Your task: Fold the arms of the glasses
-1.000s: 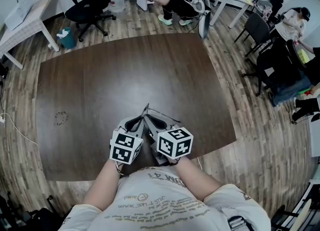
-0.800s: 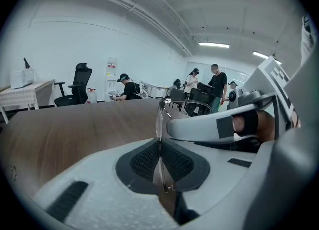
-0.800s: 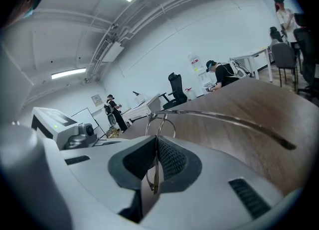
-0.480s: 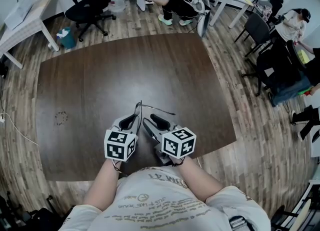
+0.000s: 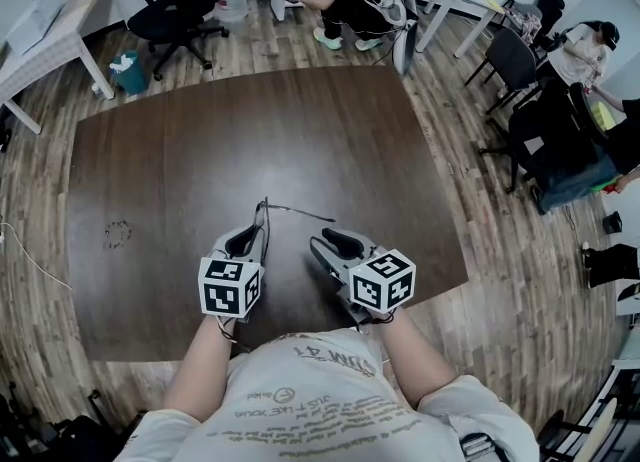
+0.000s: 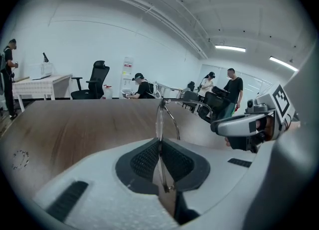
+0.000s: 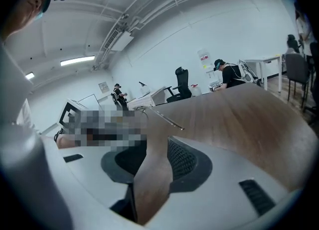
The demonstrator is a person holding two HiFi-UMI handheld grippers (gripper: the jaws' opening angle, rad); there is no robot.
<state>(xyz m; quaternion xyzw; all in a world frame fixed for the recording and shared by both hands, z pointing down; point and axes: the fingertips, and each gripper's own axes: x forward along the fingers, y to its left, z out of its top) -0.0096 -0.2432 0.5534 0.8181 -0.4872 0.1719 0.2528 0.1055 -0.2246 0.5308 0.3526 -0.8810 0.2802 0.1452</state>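
Metal-framed clear glasses (image 5: 264,220): left tool (image 5: 251,240) clamps their front | right tool (image 5: 327,243): jaws just opened, empty, drawn aside | one arm (image 5: 306,214) juts out, still to fold

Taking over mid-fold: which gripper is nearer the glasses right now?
Left. The left gripper is shut on the glasses at the frame. The right gripper, whose jaws have just been opening with nothing between them, sits apart, near the tip of the outstretched temple arm.

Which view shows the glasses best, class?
The left gripper view: the glasses stand close up, clamped in the left gripper. Head view shows them small; right gripper view, mostly one thin arm.
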